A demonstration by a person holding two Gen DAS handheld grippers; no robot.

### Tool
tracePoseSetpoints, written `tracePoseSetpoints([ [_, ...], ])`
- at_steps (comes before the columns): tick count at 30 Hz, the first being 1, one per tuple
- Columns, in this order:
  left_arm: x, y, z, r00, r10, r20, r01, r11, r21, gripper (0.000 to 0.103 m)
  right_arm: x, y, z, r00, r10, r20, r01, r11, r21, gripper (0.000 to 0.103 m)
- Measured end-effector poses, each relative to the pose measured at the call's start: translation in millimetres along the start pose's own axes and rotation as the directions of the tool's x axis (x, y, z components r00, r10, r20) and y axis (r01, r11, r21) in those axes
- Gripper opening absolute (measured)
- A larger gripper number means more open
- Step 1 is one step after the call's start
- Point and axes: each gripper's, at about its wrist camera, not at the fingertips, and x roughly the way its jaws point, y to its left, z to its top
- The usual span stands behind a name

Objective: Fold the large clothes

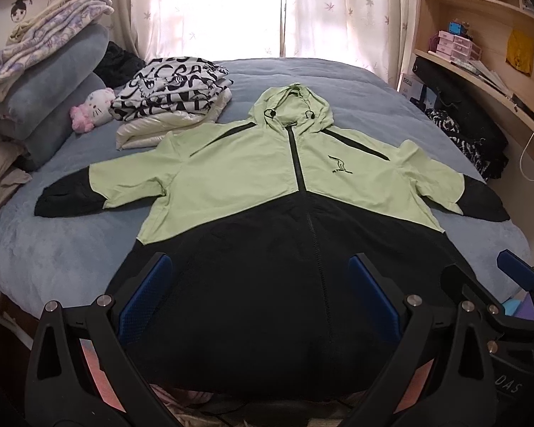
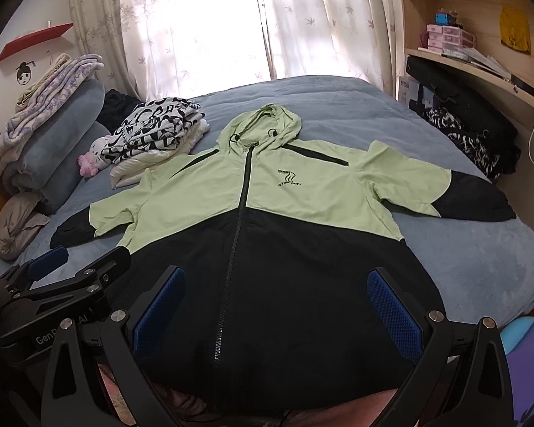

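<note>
Hooded jacket (image 1: 267, 185): green over black, zipped, front up, spread flat on the bed (image 1: 71, 249), sleeves out to both sides, hood toward the window curtains (image 1: 210, 10).
Left gripper (image 1: 258, 302): jaws wide apart, empty, above the black hem at the near edge.
Right gripper (image 2: 276, 306): jaws wide apart, empty, above the same hem, just beside the left one.
Folded clothes (image 1: 171, 96): black-and-white printed stack on a cream garment, beyond the jacket's left sleeve.
Plush toy (image 1: 90, 108): pink and white, beside that stack.
Rolled blankets (image 1: 50, 82): piled at the bed's left.
</note>
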Motion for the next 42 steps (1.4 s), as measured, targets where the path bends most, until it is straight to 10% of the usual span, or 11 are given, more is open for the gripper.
tracePoseSetpoints([
  [25,23,7,6,0.998,-0.045,-0.044,0.044,0.999,-0.024,0.098,21,5,11,0.999,0.051,0.000,-0.051,0.998,-0.040,0.103],
  [42,40,-17,95,0.995,-0.084,0.051,0.083,0.996,0.013,0.098,43,-54,109,0.998,0.058,0.035,-0.057,0.998,-0.039,0.103],
])
